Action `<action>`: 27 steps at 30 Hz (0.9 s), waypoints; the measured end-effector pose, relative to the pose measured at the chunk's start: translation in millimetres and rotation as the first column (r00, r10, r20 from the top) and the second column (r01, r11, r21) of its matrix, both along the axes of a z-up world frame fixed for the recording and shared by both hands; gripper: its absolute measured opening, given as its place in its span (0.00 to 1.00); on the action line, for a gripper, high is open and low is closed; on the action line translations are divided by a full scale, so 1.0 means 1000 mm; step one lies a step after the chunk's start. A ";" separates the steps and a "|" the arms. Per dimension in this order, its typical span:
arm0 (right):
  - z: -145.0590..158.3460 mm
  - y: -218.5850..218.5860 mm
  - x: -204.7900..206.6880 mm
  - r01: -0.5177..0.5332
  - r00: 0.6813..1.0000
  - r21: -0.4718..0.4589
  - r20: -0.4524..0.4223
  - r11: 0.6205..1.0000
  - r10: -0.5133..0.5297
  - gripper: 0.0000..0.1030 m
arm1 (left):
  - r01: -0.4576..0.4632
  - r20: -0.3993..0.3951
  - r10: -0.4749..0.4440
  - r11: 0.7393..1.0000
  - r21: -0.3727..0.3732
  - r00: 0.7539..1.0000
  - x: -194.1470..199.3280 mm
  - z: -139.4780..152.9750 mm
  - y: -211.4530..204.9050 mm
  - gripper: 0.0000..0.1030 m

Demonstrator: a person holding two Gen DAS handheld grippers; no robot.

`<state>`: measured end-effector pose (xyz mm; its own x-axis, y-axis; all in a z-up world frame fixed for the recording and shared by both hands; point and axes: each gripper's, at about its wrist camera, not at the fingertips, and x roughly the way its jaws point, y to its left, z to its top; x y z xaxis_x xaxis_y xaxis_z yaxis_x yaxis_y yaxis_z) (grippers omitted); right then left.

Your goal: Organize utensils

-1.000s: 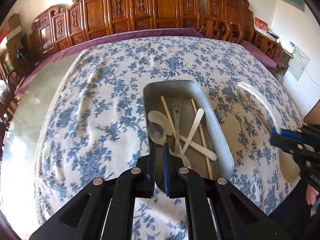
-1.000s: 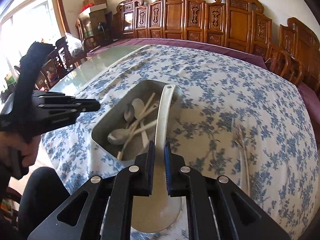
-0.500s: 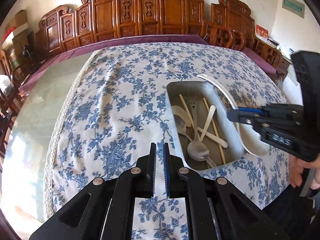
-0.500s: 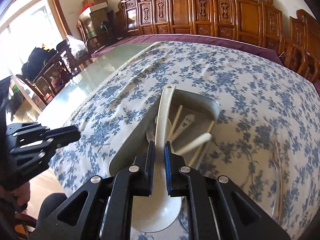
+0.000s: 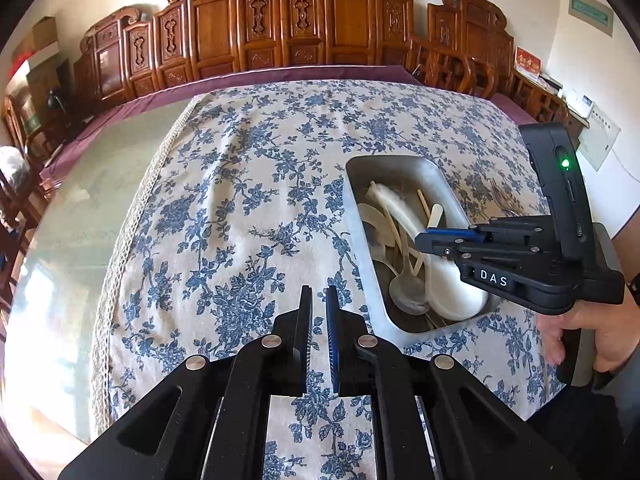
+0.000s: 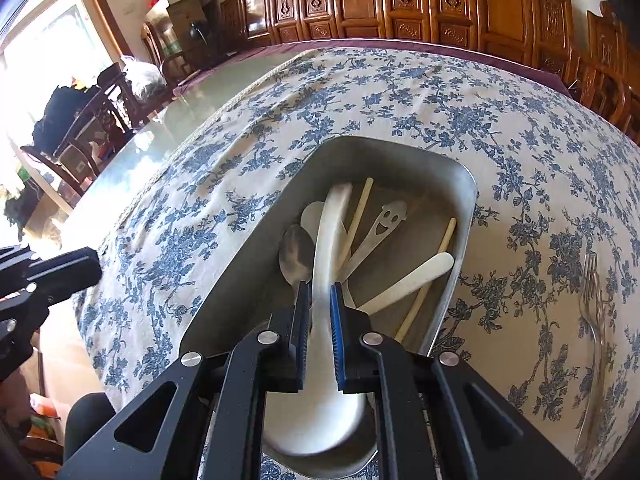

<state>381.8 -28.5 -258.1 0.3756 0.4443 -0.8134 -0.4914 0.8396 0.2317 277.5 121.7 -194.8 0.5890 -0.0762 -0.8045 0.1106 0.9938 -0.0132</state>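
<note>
A large white plastic ladle (image 6: 324, 364) lies lengthwise in a rectangular metal tray (image 6: 256, 256) on the blue-flowered cloth, bowl at the near end, handle reaching over a metal spoon (image 6: 296, 256), pale wooden chopsticks (image 6: 430, 280), a smiley-faced metal utensil (image 6: 380, 228) and a cream spatula (image 6: 408, 280). A clear plastic fork (image 6: 594, 312) lies on the cloth, well apart to the tray's right.
</note>
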 end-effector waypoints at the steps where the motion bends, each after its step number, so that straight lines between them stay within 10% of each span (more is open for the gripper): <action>1: 0.002 -0.001 -0.001 -0.001 1.000 0.005 0.005 1.000 0.001 0.12 | 0.001 0.001 -0.001 1.000 0.001 1.000 0.000 0.000 -0.001 0.06; 14: 0.036 -0.081 -0.032 0.014 0.989 -0.008 0.145 1.000 -0.012 0.12 | 0.069 0.035 -0.069 0.998 0.006 0.997 -0.001 0.018 -0.047 0.20; 27: 0.023 -0.203 -0.033 0.166 0.973 -0.078 0.177 0.983 -0.150 0.12 | 0.128 0.053 -0.128 0.992 0.003 0.990 0.005 0.019 -0.110 0.76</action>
<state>348.5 -231.9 -235.2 0.5707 0.2950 -0.7663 -0.3761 0.9235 0.0755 282.4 12.1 -175.7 0.6159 -0.1542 -0.7726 0.2375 0.9714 -0.0046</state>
